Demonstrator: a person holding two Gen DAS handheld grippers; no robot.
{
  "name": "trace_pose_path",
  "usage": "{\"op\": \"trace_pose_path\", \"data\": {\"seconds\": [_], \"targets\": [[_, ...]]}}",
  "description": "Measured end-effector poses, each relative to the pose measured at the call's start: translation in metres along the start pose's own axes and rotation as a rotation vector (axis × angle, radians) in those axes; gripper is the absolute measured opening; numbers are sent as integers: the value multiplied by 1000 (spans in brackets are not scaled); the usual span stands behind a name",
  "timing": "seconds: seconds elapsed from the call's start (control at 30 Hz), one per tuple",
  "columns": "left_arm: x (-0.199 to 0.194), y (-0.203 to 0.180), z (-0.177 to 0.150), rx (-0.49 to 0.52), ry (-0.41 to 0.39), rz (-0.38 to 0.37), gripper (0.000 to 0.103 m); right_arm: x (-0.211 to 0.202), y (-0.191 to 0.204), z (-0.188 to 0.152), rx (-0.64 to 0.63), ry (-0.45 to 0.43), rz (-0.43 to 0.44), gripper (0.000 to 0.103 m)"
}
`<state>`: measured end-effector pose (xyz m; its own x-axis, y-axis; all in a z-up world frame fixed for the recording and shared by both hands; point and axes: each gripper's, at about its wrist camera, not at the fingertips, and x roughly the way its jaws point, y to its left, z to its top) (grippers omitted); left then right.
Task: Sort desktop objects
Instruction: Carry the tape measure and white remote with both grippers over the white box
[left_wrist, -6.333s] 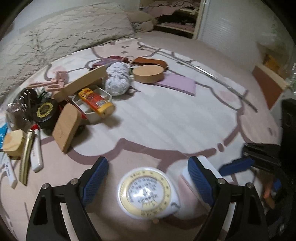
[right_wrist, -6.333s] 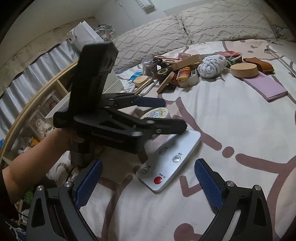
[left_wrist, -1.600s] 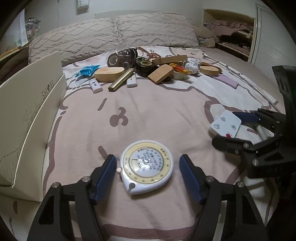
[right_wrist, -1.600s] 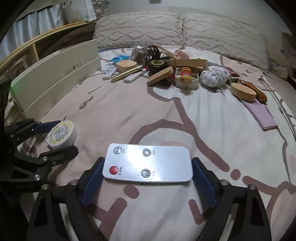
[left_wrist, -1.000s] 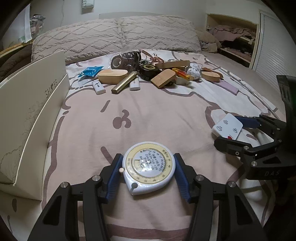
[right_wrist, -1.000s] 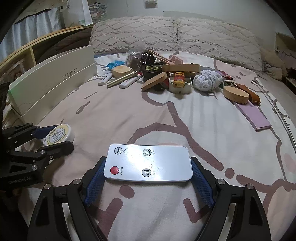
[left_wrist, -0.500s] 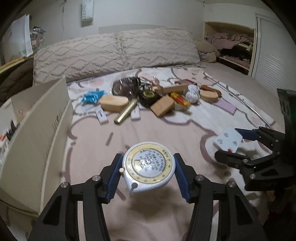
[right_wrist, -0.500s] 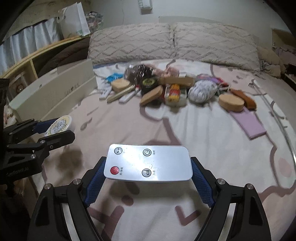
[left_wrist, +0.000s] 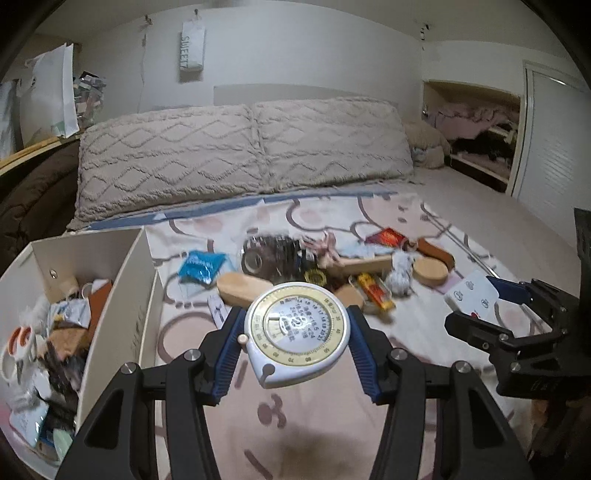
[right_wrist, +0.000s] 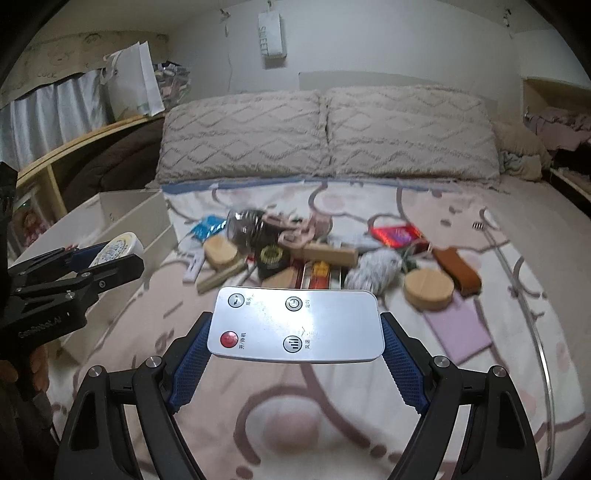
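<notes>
**With Both Claws Loaded, the Drop Is Your Risk**

While you carry both items above the bed, your left gripper (left_wrist: 295, 341) is clamped on the round tape measure (left_wrist: 297, 330), and your right gripper (right_wrist: 295, 350) is clamped on the white remote control (right_wrist: 295, 325) across its short ends. Both are lifted clear of the patterned bedspread (right_wrist: 369, 424).

The tape measure is held only at two points on its curved rim, so a tilt or jolt could roll it out of the pads. The remote spans wide and flat; if you twist your wrist it could pivot and slip. The white box (left_wrist: 125, 295) sits to the left and looks already crowded, so a careless release may bounce an item off the contents or the wall. Your two grippers are close together, and crossing towards the box could knock one against the other.

Counted: one tape measure, one remote, one box, two pillows (right_wrist: 325, 133). The clutter pile (right_wrist: 314, 258) in the middle of the bed holds over a dozen items, including one grey yarn ball (right_wrist: 373, 273), one round wooden lid (right_wrist: 428, 288) and one pink notebook (right_wrist: 458, 328); blur prevents an exact tally.
</notes>
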<state>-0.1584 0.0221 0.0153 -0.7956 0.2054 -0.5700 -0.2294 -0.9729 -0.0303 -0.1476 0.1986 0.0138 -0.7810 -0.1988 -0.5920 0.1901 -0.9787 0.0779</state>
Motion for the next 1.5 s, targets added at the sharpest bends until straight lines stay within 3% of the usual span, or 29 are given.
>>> {"op": "trace_pose_path", "data": {"seconds": [0.2, 0.4, 0.63, 0.9, 1.03, 1.17, 1.5], "targets": [[-4, 11, 22, -32, -44, 7, 55, 4, 2, 25, 25, -35, 12, 86], [-16, 26, 33, 1, -91, 36, 55, 8, 12, 48, 31, -61, 29, 87], [-34, 65, 39, -39, -132, 82, 55, 10, 42, 70, 13, -83, 82, 87], [-54, 109, 35, -119, -167, 97, 55, 15, 91, 84, -34, -82, 161, 87], [-59, 116, 32, -108, -173, 168, 55, 17, 115, 89, -63, -85, 193, 87], [-67, 132, 27, -155, -170, 146, 55, 20, 138, 95, -88, -80, 223, 87], [-92, 165, 12, -198, -189, 237, 55, 24, 180, 101, -120, -54, 275, 87]]}}
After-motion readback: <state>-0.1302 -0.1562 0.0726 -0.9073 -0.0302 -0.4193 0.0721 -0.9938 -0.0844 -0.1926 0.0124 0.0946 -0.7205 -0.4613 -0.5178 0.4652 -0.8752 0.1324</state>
